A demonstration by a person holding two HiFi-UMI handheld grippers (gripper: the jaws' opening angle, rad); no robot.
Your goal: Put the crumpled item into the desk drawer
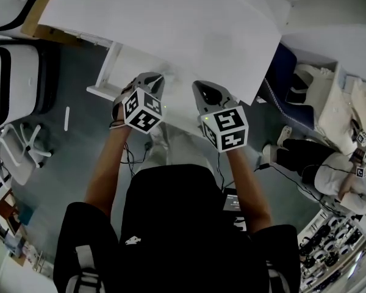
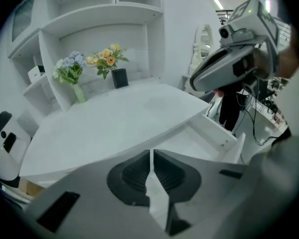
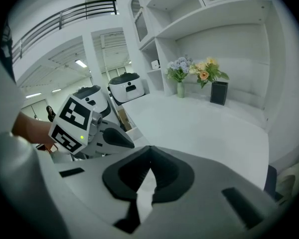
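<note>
Left tongs: were shut, empty, lower centre.
Right tongs: were shut, empty, lower centre.
Drawer: stood open, right of centre, under tabletop.

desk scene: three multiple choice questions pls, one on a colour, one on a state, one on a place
1. What colour is the desk top?
A black
B white
C brown

2. The drawer is:
A open
B shut
C taken out

3. Where do the flowers stand?
A in the drawer
B on a windowsill
C at the desk's far end

Answers:
1 B: the top shows plain white in every view.
2 A: it stands pulled out under the top, with its inside showing.
3 C: they stand on the top, by the back wall.
</note>
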